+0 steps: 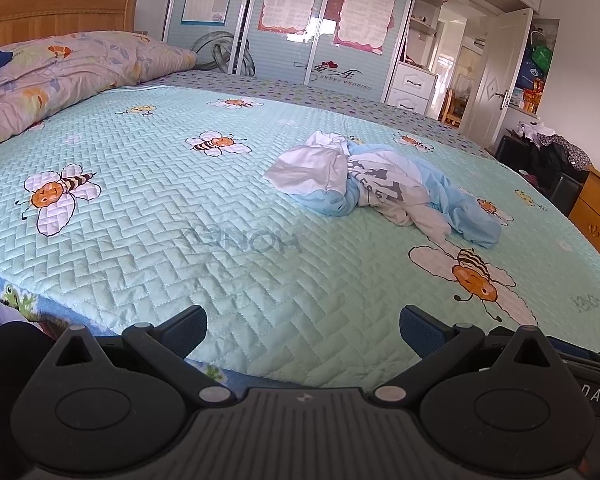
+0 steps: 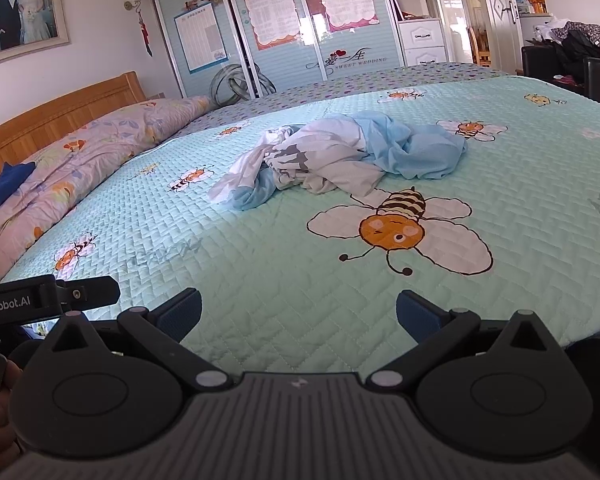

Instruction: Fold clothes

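A crumpled white and light-blue garment with grey lettering [image 1: 380, 184] lies in a heap on the pale green bee-print bedspread [image 1: 180, 200], towards the bed's far right. It also shows in the right wrist view [image 2: 340, 156], ahead near the middle. My left gripper [image 1: 302, 330] is open and empty, held low over the near edge of the bed, well short of the garment. My right gripper [image 2: 298, 312] is open and empty too, over the near edge, with the garment ahead of it.
A folded floral quilt [image 1: 60, 76] and a dark blue cloth [image 2: 4, 186] lie by the wooden headboard [image 2: 60, 112] on the left. A sliding-door wardrobe [image 1: 292, 28] stands behind the bed. A wooden dresser [image 1: 596, 208] and dark seat with clothes [image 1: 548, 156] stand right.
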### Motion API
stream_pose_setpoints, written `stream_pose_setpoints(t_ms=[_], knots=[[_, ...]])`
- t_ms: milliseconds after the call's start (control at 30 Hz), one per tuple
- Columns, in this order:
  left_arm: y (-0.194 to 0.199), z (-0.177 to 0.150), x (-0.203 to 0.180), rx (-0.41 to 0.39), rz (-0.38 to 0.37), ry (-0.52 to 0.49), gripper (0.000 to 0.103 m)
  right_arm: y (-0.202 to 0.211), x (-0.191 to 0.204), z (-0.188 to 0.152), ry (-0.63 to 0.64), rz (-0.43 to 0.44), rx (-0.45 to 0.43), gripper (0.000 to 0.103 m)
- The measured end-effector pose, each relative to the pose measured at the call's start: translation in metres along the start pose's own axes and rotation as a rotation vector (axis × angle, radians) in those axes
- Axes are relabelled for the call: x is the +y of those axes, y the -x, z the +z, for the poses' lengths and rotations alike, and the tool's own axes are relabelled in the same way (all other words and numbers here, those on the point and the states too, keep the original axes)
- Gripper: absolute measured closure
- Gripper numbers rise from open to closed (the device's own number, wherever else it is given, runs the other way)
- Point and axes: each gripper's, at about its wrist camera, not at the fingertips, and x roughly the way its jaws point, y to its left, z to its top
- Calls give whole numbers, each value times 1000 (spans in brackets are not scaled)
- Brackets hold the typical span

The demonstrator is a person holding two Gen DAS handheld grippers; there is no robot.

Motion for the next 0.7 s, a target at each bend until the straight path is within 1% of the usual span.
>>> stream_pose_setpoints(t_ms=[700], knots=[[-3, -1, 1, 11, 9, 0, 1, -1, -1, 0, -4, 0, 3, 0]])
